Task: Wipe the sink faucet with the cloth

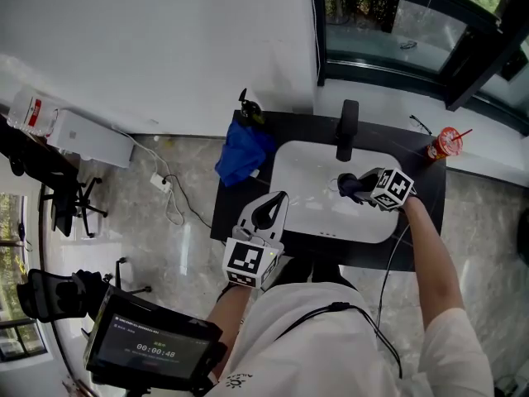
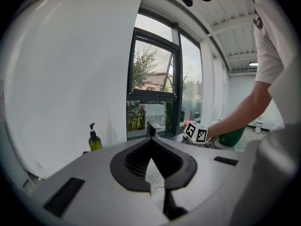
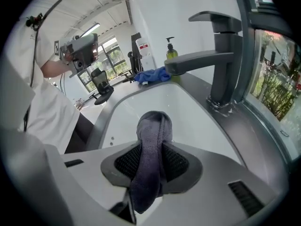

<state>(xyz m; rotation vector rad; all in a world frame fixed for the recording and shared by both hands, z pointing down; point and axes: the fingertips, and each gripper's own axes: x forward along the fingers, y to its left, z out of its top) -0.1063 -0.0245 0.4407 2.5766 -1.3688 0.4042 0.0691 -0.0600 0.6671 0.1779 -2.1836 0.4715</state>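
Nearest the person, at lower left, a small dark screen (image 1: 153,341) shows a running timer. Just beyond it the left gripper (image 1: 273,203) is held above the near left edge of a dark counter (image 1: 234,209), its jaws together with nothing between them, pointing toward the far side. Set into the counter is a white sink (image 1: 291,162) with a rounded basin. The right gripper (image 1: 357,187) is reached out over the right half of the basin, and its jaws are clamped on a dark grey cloth (image 1: 345,185). In the right gripper view the cloth (image 3: 150,164) is bunched into a folded hump that sticks up past the jaw tips and hangs over the open basin (image 3: 155,100). The black faucet (image 1: 348,129) stands at the far rim of the sink, its flat spout (image 3: 197,60) reaching out over the basin, above and just beyond the cloth, without touching it. To the left of the sink a crumpled blue rag (image 1: 242,155) lies on the counter, and a green soap bottle (image 1: 250,106) with a black pump stands at the far left corner. A red cup (image 1: 445,142) with a straw stands at the far right corner. Behind the counter is a dark-framed window (image 1: 388,23) with greenery outside.
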